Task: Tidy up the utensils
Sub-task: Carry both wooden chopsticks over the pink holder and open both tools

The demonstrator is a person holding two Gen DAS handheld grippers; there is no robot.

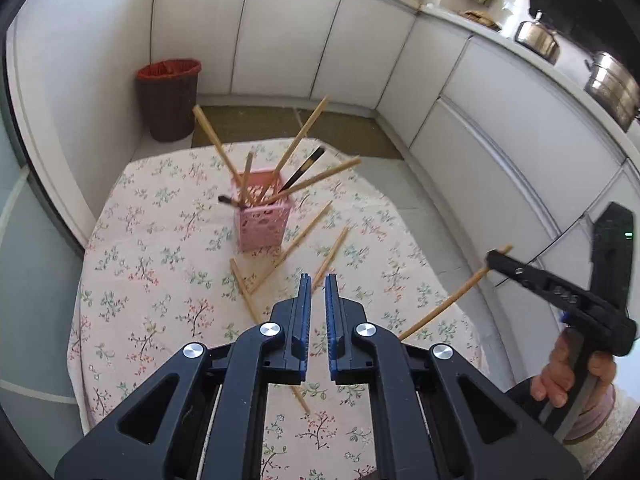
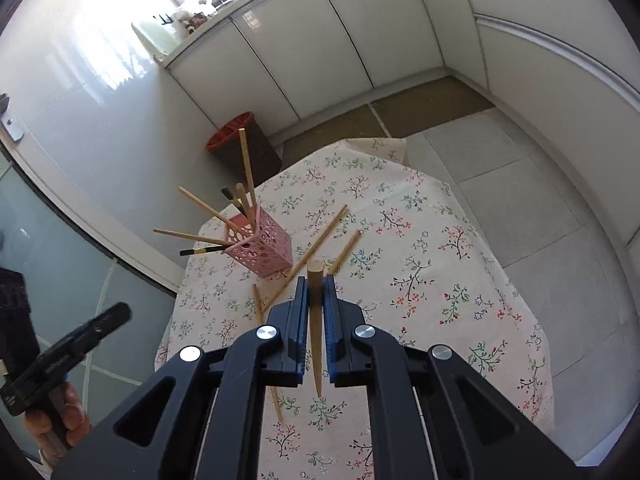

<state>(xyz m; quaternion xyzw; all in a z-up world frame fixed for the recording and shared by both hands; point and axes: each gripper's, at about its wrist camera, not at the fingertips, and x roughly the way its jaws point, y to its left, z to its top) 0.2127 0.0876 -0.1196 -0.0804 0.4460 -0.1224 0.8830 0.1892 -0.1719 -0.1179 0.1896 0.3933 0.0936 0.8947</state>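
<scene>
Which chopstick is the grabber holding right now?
Start at the flowery table with the pink basket. Nearer the camera, the right gripper pinches one wooden chopstick. Unlike the others lying flat or standing in the basket, it is lifted off the table.

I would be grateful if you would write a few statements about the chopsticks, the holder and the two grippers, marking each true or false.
1. The right gripper is shut on a wooden chopstick. True.
2. The left gripper holds a chopstick. False: it is shut with nothing between its fingers.
3. The pink holder lies on its side. False: it stands upright on the floral tablecloth.
4. A black chopstick is in the holder. True.
5. Loose chopsticks lie beside the holder. True.
</scene>
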